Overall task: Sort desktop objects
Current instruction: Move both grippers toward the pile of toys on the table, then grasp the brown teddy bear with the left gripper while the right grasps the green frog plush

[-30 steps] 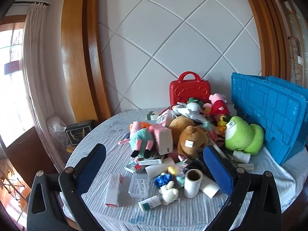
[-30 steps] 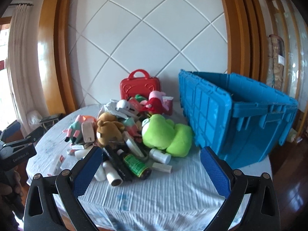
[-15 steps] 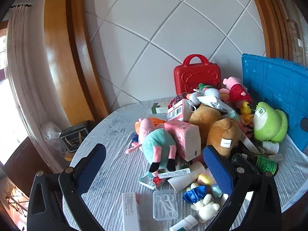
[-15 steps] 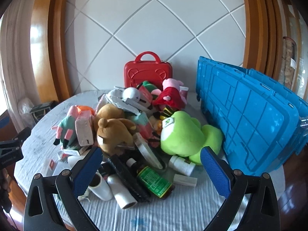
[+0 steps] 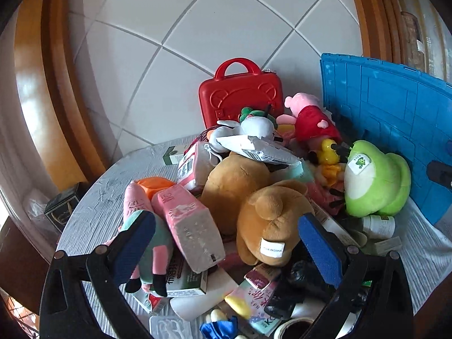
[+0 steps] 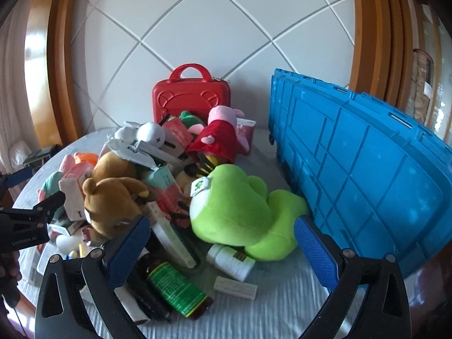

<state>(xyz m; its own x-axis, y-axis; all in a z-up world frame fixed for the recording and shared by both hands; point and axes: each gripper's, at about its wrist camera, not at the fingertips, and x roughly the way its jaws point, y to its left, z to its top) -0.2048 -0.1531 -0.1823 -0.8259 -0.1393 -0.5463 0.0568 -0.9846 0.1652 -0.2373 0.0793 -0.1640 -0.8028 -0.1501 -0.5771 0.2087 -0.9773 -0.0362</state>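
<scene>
Here both grippers hover over a round table (image 6: 282, 305) draped in a pale striped cloth, each with its blue-padded fingers spread wide and holding nothing. The left gripper (image 5: 226, 248) hangs above the near-left part of the heap, a pink-and-grey box (image 5: 189, 226) and a brown plush bear (image 5: 271, 223) showing between its fingers, with cartons and packets crowded below. The right gripper (image 6: 221, 250) frames a green frog plush (image 6: 237, 212) near the table's right edge; a white pill bottle (image 6: 230, 258) lies against the frog's near side, a green-labelled brown bottle (image 6: 178, 292) lies near the front edge, and a small white box (image 6: 236, 286) lies beside it. A blue crate (image 6: 367, 169) stands along the right edge, just beside the frog. At the far edge a red toy case (image 6: 192, 101) stands upright against the wall, with a pink pig plush in red (image 6: 220, 135) and a white plush (image 6: 147, 134) piled in front of it.
</scene>
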